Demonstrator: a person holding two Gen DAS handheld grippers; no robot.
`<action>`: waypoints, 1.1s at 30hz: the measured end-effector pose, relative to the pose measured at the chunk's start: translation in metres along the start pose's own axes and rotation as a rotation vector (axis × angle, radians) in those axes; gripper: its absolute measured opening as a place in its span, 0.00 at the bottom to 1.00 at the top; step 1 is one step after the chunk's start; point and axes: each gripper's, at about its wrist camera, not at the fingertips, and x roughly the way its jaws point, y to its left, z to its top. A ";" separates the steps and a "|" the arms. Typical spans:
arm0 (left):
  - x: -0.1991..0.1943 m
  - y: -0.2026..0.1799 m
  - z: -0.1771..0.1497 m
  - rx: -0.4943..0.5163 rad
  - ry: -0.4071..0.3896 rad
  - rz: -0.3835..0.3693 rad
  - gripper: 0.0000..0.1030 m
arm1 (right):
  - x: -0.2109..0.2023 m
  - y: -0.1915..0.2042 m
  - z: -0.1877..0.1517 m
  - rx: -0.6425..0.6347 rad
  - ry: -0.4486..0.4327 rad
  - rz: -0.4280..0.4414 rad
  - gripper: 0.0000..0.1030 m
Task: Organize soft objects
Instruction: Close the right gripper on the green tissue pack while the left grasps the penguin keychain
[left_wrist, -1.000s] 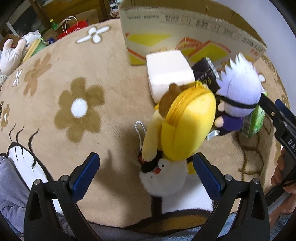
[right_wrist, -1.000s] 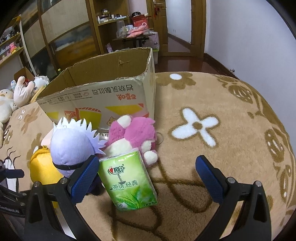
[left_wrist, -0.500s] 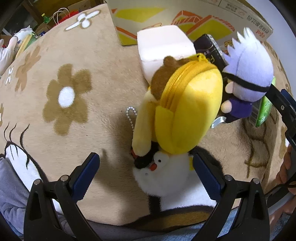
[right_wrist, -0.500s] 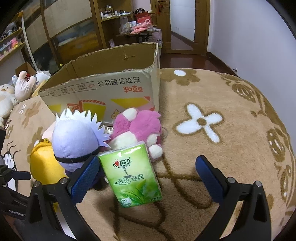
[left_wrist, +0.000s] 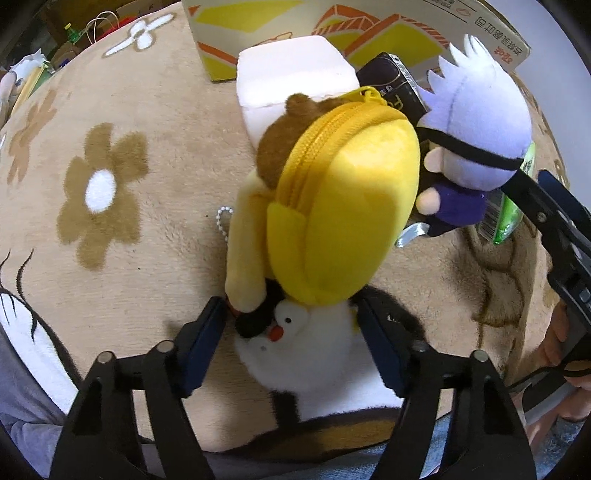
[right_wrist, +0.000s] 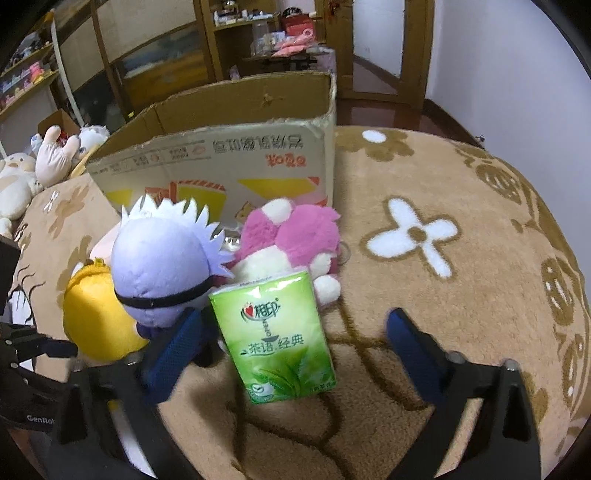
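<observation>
In the left wrist view a yellow plush pouch with a brown top lies on a small white bird plush. My left gripper is narrowed around the white bird, its pads close to both sides; contact is not clear. A purple-haired doll sits to the right, also in the right wrist view. There a green tissue pack stands between my open right gripper's fingers, with a pink plush behind it.
An open cardboard box stands behind the toys on the beige flower blanket. A white foam block and a black box lie by the box. More plush toys sit far left.
My left gripper moved forward and its fingers closed in around the white bird plush. My right gripper came slightly closer to the tissue pack.
</observation>
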 end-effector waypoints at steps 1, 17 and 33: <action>0.000 -0.001 0.000 -0.002 0.000 -0.002 0.66 | 0.003 0.000 0.000 -0.004 0.016 0.002 0.79; -0.006 0.023 -0.007 -0.036 -0.018 -0.030 0.36 | 0.009 0.010 -0.008 -0.072 0.056 0.026 0.58; 0.000 0.018 -0.008 -0.014 0.036 -0.047 0.39 | 0.000 0.006 -0.010 -0.070 0.052 0.030 0.58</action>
